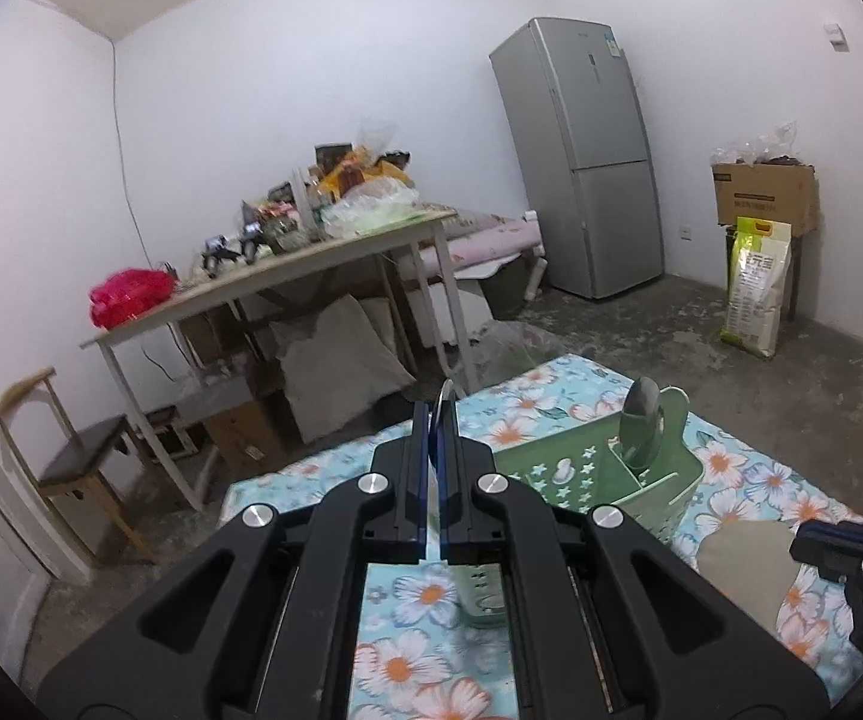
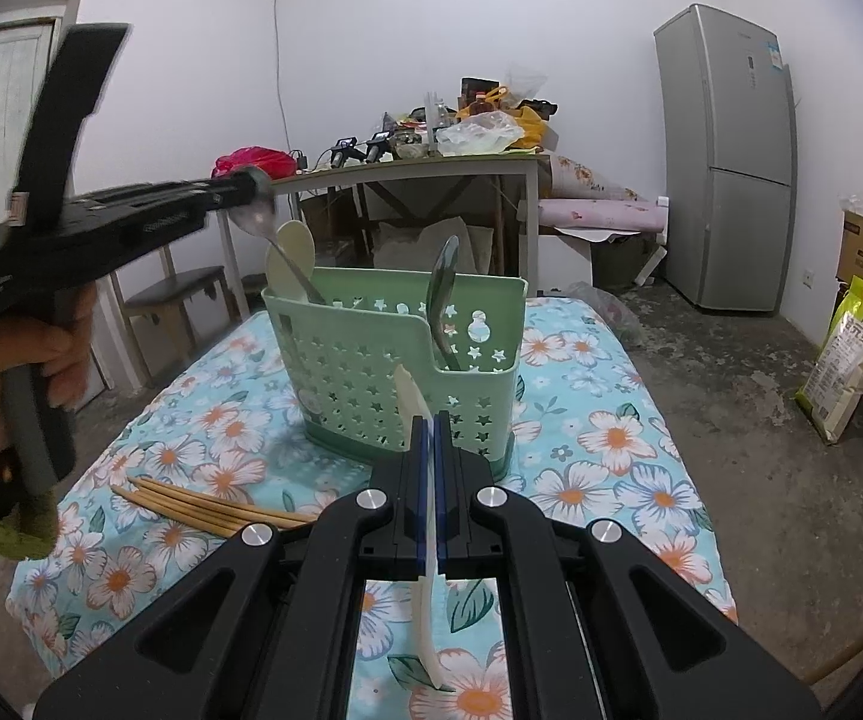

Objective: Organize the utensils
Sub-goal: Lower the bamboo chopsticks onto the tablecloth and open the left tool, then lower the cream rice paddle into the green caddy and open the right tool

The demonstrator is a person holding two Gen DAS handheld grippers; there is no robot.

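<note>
Floral tablecloth (image 2: 599, 438), green caddy (image 2: 371, 372), left gripper (image 2: 251, 183) clamping spoon (image 2: 254, 213)

A grey fridge (image 2: 725, 156) stands by the white wall, near a cluttered desk (image 2: 407, 171), a cardboard box (image 1: 764, 198), a rice sack (image 1: 755, 294) and a wooden chair (image 1: 71, 462).

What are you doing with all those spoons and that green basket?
A person is tidying utensils into the green basket on the flowery tablecloth. The left gripper is shut on a metal spoon, holding it just above the basket's left side. The right gripper is shut on a white utensil, waiting in front of the basket. Another metal spoon and a cream spoon already stand inside. Wooden chopsticks lie on the cloth.
</note>
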